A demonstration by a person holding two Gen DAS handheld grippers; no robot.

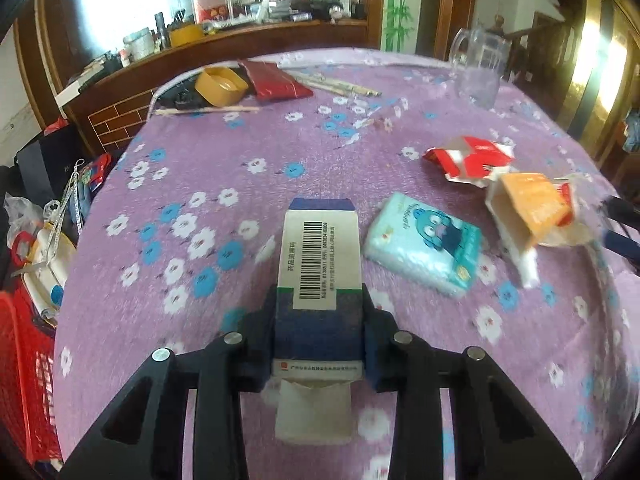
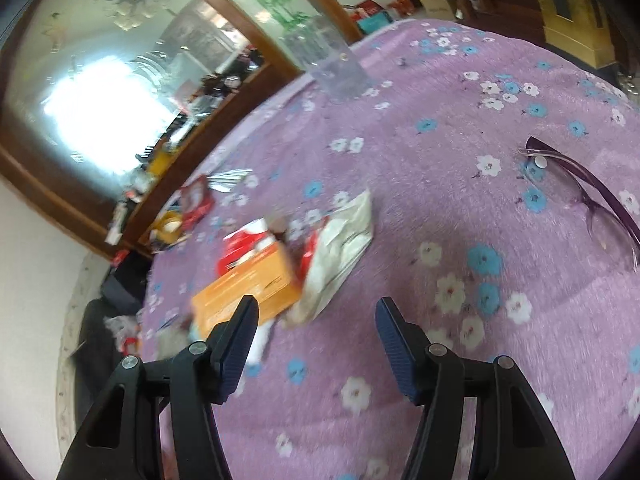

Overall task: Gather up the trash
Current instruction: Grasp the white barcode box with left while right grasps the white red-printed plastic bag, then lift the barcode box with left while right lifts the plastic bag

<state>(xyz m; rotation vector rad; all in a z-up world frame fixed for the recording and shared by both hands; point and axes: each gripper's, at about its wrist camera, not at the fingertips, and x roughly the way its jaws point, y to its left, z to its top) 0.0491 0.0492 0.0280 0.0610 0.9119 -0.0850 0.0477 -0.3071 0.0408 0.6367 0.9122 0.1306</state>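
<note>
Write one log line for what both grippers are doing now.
left gripper: shut on blue-and-white box | right gripper: open, empty | orange box: on table

Purple floral tablecloth (image 1: 224, 168), tissue pack (image 1: 424, 244), orange carton (image 1: 528, 208), glass jug (image 1: 478, 68), glasses (image 2: 592, 196)

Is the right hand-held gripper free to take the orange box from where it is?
Probably yes. The right hand-held gripper is open and empty, and the orange box lies just ahead of its left finger, uncovered. A white wrapper lies against the box and might come along.
</note>
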